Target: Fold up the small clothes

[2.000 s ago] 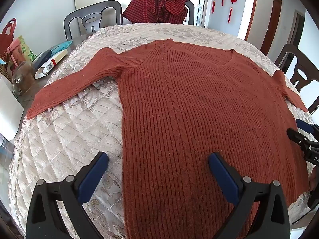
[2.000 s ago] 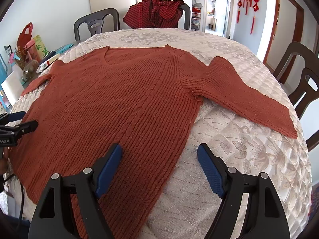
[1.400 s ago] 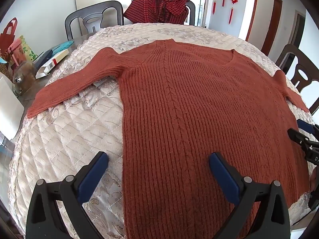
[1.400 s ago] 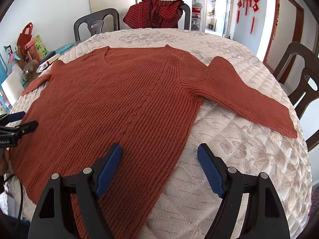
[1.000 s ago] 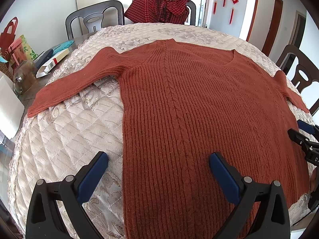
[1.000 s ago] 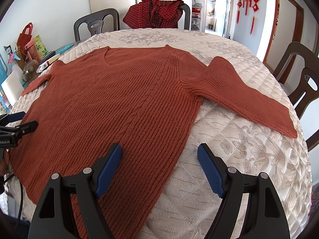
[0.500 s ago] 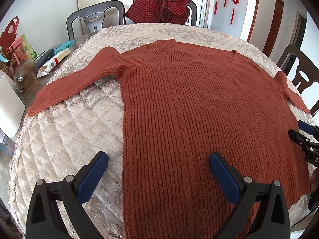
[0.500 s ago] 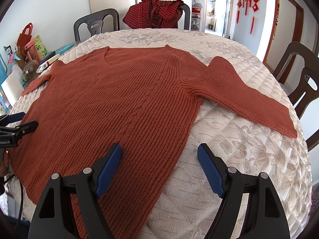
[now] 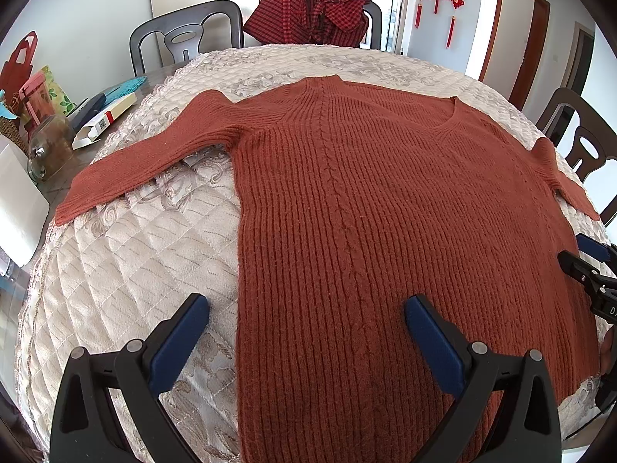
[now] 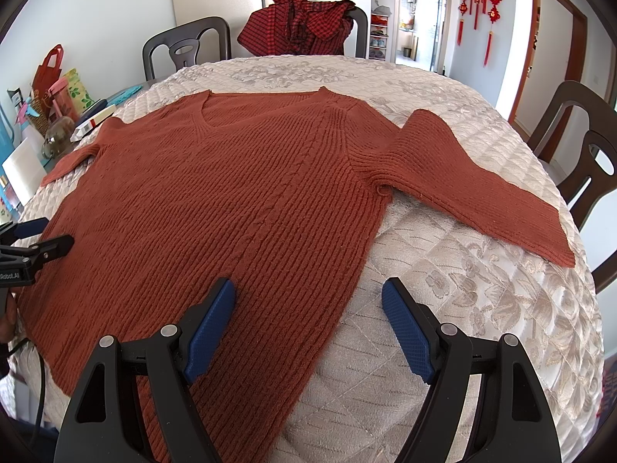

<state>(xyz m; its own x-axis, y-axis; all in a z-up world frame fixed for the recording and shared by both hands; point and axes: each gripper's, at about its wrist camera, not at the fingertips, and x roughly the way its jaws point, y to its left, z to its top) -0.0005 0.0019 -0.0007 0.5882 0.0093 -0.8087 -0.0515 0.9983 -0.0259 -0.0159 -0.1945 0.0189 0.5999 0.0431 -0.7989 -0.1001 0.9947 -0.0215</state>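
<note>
Sweater in rust-red ribbed knit lies flat and face up on my desk, which is covered by a cream quilted cloth with a floral pattern. Its V-neck points away from me, its hem runs along the near edge, and both sleeves are spread out to the sides. My left tool hangs above the hem on the left side of the sweater; its 2 blue-padded fingers are spread wide with nothing between them, 1 over bare quilt and 1 over the knit. My right tool hangs above the right side of the hem, its jaws likewise wide apart and holding nothing, the left finger over the knit and the right finger over the quilt. From the right wrist camera I see the right sleeve angled outward, its cuff near the desk edge; from the left wrist camera the left sleeve slants out toward the far left edge. Behind the desk stand dark chairs, and 1 chair carries a red checked garment draped over its back. Boxes, a glass jar and gift bags sit at the left end of the desk.
</note>
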